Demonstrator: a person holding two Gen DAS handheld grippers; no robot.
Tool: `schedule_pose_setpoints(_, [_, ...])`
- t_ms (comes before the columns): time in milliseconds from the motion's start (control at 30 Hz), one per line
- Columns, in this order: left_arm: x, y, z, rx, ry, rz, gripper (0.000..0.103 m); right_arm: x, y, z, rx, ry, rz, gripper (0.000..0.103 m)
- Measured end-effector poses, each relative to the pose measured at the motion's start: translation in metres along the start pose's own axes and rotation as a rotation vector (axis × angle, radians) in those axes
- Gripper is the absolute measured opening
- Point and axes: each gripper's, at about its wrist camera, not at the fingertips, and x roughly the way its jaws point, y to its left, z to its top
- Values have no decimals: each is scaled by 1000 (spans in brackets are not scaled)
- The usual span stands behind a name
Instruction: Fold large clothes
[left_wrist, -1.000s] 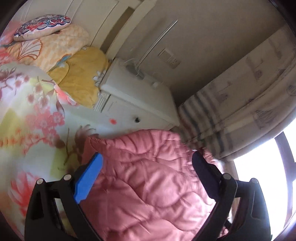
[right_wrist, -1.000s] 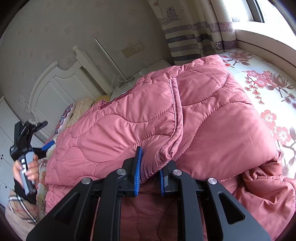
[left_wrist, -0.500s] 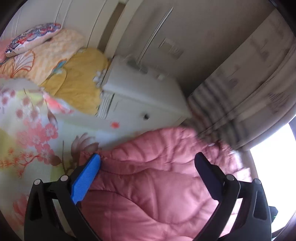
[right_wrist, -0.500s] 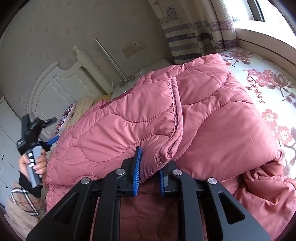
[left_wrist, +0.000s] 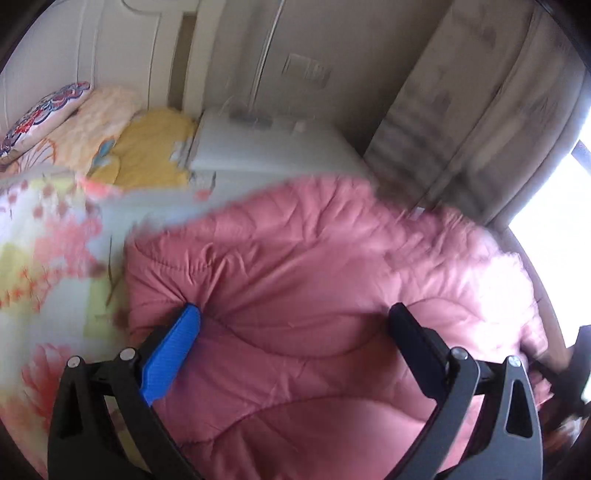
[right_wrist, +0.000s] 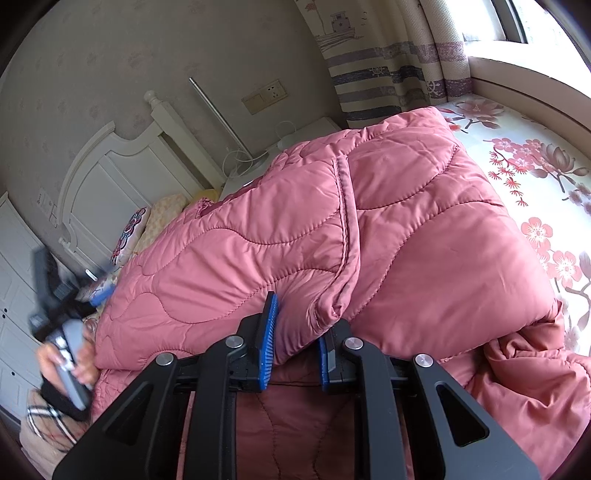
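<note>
A bulky pink quilted coat lies folded over on the flowered bedsheet. My right gripper is shut on a thick fold of its near edge, the padding bulging between the blue pads. In the left wrist view the same pink coat fills the middle. My left gripper stands open and wide over it, its blue finger pressing into the fabric at the coat's left edge. In the right wrist view the left gripper shows blurred at far left, in a hand.
A white nightstand with a lamp and cables stands behind the coat, beside a white headboard. Pillows are piled at the bed's head. Striped curtains and a bright window are at the right.
My left gripper has dropped and come closer onto the coat, rolling as it went; its blue finger now digs into the fabric. The right gripper has kept still, gripping the fold.
</note>
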Motion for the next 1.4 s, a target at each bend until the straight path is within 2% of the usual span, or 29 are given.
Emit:
schedule_pose_setpoints(100, [-15,3,3,-58,-25,-4,100,-2,0,0,3,-5,-7,16])
schedule_pose_setpoints(167, [-39,1,-3,-98,-88,-67,100,-2,-3,0,17,-5,-3,16])
schedule_pose_setpoints(233, [-56,-3,-14,-111,-127,-87,100,-2,-2,0,17,-6,-4,16])
schedule_pose_setpoints(300, [-56,-4,-25,-108,-107,-55,100,-2,-2,0,16,-5,-5,16])
schedule_pose_setpoints(367, [-35,-5,-40,-53,-15,17,100,-2,-1,0,17,-5,-2,16])
schedule_pose_setpoints(467, [-42,-15,-48,20,-32,79,100,-2,0,0,11,-5,-4,16])
schedule_pose_setpoints(600, [-71,-21,-62,-21,-90,24,100,-3,-2,0,21,-7,-2,16])
schedule_pose_setpoints(700, [-55,-17,-72,-27,-31,44,100,-3,-3,0,18,-4,1,16])
schedule_pose_setpoints(800, [-57,-27,-74,23,-33,112,100,-3,-2,0,14,-5,-4,16])
schedule_pose_setpoints(900, [-77,-37,-76,15,-75,88,100,-3,-2,0,19,-6,-5,16])
schedule_pose_setpoints(1033, [-58,-36,-88,18,-15,156,101,-3,-2,0,14,-4,-10,16])
schedule_pose_setpoints(1100, [-62,-41,-92,57,-33,176,101,-2,1,0,11,-4,-16,16])
schedule_pose_setpoints(1233, [-81,-36,-91,-26,-50,126,100,-2,-1,0,35,-1,0,16])
schedule_pose_setpoints(1333, [-112,-27,-101,-109,-98,53,100,-2,-2,3,50,22,7,17])
schedule_pose_setpoints(1400, [-132,-18,-116,-143,-111,65,101,-8,-4,7,84,69,19,19])
